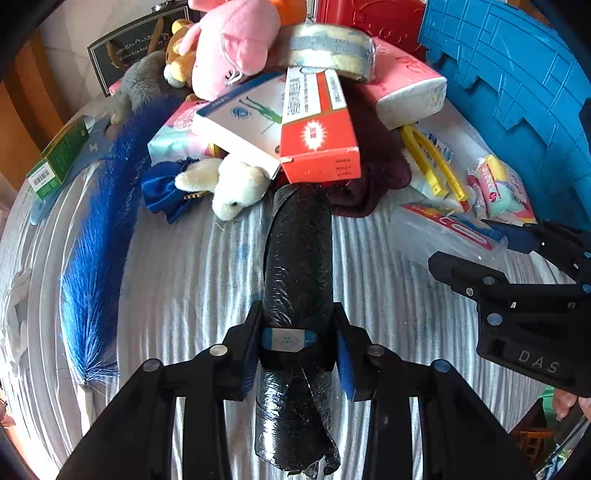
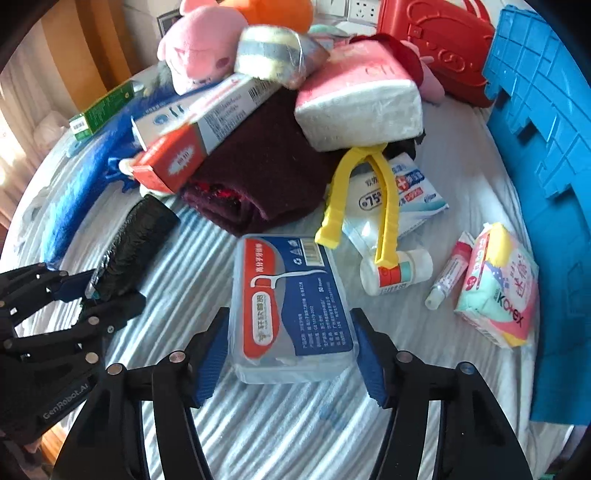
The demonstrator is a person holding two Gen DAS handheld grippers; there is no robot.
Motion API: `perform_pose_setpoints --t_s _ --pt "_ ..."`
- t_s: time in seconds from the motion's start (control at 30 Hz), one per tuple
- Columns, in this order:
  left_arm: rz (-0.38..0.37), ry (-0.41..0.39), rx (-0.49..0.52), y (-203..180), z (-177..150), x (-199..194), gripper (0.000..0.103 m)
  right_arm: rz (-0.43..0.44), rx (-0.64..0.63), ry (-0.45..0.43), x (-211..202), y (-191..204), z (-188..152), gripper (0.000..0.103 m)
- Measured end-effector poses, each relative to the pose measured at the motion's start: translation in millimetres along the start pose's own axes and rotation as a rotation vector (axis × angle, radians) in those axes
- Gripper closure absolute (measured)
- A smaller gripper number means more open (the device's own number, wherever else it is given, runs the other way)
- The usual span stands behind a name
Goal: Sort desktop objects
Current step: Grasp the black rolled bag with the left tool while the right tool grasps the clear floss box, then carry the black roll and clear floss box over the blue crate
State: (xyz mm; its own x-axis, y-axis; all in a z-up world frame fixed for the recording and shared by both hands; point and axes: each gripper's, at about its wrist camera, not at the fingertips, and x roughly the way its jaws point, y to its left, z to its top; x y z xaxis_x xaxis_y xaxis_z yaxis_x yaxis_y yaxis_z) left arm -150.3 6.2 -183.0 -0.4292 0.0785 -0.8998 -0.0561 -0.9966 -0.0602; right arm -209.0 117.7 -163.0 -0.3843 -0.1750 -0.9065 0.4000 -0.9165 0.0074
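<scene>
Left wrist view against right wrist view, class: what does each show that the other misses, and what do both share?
Only the left wrist view shows the white plush animal and the blue feather's quill end. Only the right wrist view shows the small white bottle, the wall socket and the Kotex pack's brand name. Both show the black bag roll between the left hand-held gripper's pads, the orange-ended box, yellow tongs and blue crate.

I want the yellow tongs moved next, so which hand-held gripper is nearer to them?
Right. The right hand-held gripper straddles the floss pick box, just short of the yellow tongs. The left hand-held gripper is on the black bag roll, farther away.
</scene>
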Motion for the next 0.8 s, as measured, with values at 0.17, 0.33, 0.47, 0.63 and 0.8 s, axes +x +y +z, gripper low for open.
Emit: perform_pose_setpoints --t_s 0.17,0.33,0.47,0.63,0.8 --pt "-0.024 -0.077 0.022 -6.7 7.1 -26.9 0.069 -0.013 0.000 -0.083 -34.1 6.7 7.9 0.043" --pt "-0.036 -0.161 0.044 -4.6 14.7 -63.1 0.070 -0.030 0.017 -0.131 -56.0 3.3 17.2 0.043" --pt "-0.043 -0.242 0.070 -5.2 27.5 -88.4 0.070 -0.054 0.032 -0.201 -86.1 2.9 21.6 0.043" --pt "-0.056 -0.350 0.119 -12.9 46.1 -117.0 0.070 -0.107 0.045 -0.319 -132.6 6.2 34.0 0.043" --pt "-0.096 -0.450 0.143 -34.2 70.2 -140.3 0.070 -0.179 0.080 -0.415 -180.5 -2.8 46.0 0.043"
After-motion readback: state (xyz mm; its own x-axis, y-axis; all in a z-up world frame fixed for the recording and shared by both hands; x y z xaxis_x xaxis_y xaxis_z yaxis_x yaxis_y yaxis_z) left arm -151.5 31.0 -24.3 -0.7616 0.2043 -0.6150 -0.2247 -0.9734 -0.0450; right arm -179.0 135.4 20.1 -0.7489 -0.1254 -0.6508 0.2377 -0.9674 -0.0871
